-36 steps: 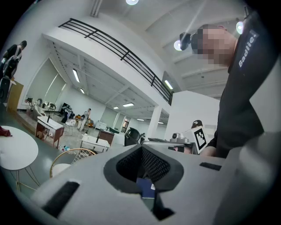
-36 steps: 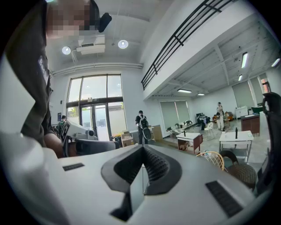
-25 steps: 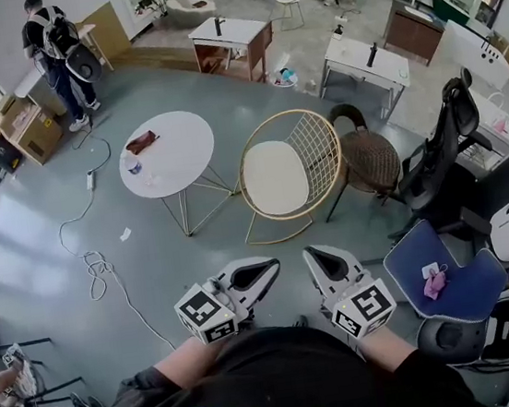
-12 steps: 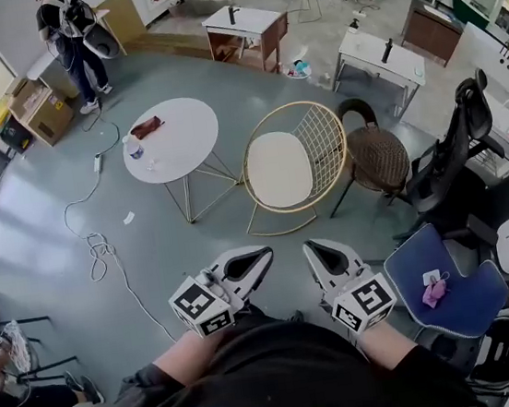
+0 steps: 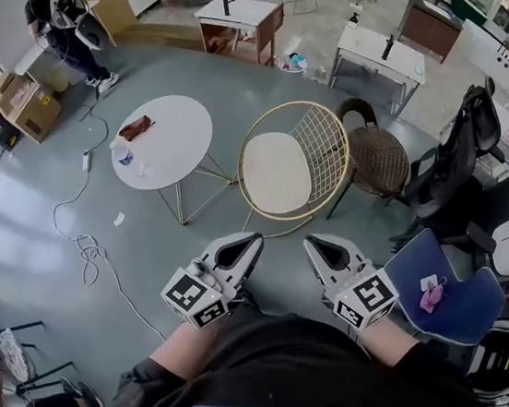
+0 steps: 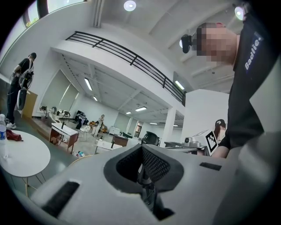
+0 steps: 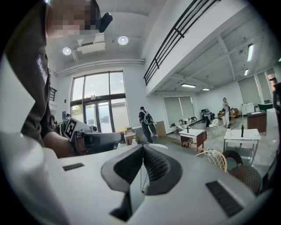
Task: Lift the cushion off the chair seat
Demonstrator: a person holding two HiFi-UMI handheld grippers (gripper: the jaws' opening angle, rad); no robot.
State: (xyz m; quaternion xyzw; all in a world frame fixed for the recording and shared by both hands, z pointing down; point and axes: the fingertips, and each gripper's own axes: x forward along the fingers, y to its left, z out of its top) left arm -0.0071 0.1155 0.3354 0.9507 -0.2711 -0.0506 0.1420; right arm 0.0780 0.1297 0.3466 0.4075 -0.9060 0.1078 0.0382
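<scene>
Straight ahead, the cushion [image 5: 274,175] on the wire chair [image 5: 323,142] lies well apart, equally near left gripper [image 5: 248,241] and right gripper [image 5: 313,242], whose fingers [image 7: 156,167] are closed, empty

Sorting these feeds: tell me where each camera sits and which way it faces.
Head view: on the person's head, steeply down at the cushion in the wire chair; left gripper, right gripper, forearms show.
Left gripper view: on that gripper, along its shut jaws; torso at right.
Right gripper view: likewise; arm at left.
Head and left gripper views share the round table.
</scene>
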